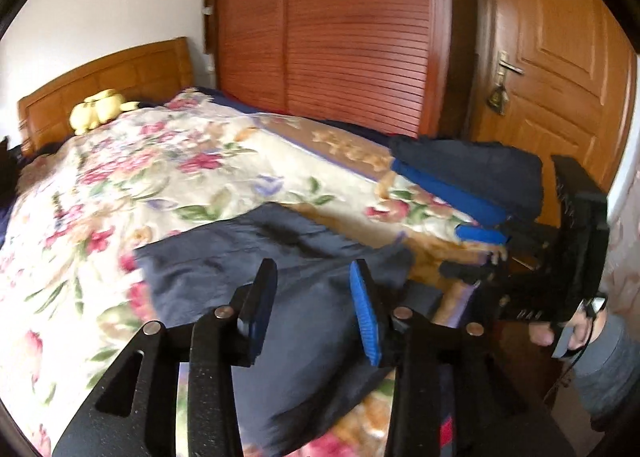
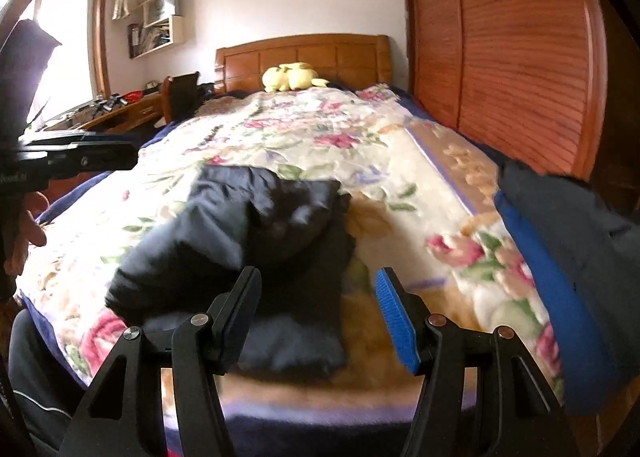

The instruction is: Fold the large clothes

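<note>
The left tongs [image 1: 312, 309] hang above the near edge of a bed, their black fingers with blue pads [image 1: 366, 313] parted and gripping nothing; dark cloth lies below the gap, not pinched. The right tongs [image 2: 318, 315] also stand well open and empty, over the same near edge.

Just beyond both sets of tongs lies the dark navy jacket [image 2: 256, 241], a bulky padded garment partly folded over itself, resting on the floral blanket [image 2: 320, 137] close to the foot of the bed, slightly toward its left side. The pictures are blurred, so its seams and fastenings cannot be made out.

At the bed's near right corner sits a second dark garment with a bright blue lining [image 2: 560, 297], folded into a stack. In the left wrist view the right tongs show beside this stack, held by a hand [image 1: 560, 333] in a grey sleeve.

Farther up the bed, the blanket covers the mattress to a wooden headboard [image 2: 304, 57], where a yellow plush toy [image 2: 292, 77] rests. A louvred wooden wardrobe [image 2: 512, 57] stands along the bed's right side, and a panelled wooden door [image 1: 560, 57] stands beyond it.
</note>
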The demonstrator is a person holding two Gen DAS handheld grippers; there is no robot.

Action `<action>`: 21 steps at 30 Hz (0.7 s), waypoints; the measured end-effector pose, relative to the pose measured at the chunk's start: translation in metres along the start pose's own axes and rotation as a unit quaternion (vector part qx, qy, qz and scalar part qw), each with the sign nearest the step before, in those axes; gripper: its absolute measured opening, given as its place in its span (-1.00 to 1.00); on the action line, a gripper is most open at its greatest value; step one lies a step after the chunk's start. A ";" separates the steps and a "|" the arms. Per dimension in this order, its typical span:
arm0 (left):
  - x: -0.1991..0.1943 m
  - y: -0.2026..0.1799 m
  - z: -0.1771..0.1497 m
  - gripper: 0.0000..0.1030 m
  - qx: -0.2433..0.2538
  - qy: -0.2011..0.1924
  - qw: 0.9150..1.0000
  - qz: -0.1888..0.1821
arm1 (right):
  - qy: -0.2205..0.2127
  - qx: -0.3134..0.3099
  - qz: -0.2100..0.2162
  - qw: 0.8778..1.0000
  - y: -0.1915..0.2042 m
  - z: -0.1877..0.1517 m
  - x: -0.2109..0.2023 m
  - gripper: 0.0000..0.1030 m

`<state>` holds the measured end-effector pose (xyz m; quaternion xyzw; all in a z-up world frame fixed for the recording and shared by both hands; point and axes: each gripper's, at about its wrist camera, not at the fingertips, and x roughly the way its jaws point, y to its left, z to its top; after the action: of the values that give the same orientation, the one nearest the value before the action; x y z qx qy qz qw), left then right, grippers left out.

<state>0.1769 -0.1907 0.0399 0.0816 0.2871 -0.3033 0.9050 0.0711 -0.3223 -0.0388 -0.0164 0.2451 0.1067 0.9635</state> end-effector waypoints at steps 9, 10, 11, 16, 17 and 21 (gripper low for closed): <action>-0.015 0.067 -0.056 -0.17 -0.047 0.017 0.997 0.052 | 0.003 -0.039 0.042 0.998 0.037 0.055 0.037 0.20; -0.015 0.074 -0.063 -0.17 -0.052 0.021 0.997 0.057 | 0.011 -0.040 0.048 0.998 0.041 0.061 0.048 0.20; -0.015 0.077 -0.067 -0.16 -0.056 0.023 0.996 0.060 | 0.019 -0.042 0.053 0.998 0.045 0.064 0.057 0.20; -0.020 0.099 -0.094 -0.15 -0.079 0.030 0.994 0.076 | 0.066 -0.049 0.045 0.996 0.052 0.077 0.111 0.20; -0.021 0.103 -0.098 -0.15 -0.083 0.031 0.993 0.079 | 0.077 -0.048 0.042 0.995 0.052 0.077 0.120 0.20; -0.020 0.115 -0.112 -0.15 -0.095 0.039 0.991 0.091 | 0.112 -0.048 0.042 0.992 0.055 0.081 0.140 0.20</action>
<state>0.1799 -0.0523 -0.0444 0.0328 0.3407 -0.1879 0.9206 0.2166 -0.2341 -0.0333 -0.0642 0.3465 0.1564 0.9227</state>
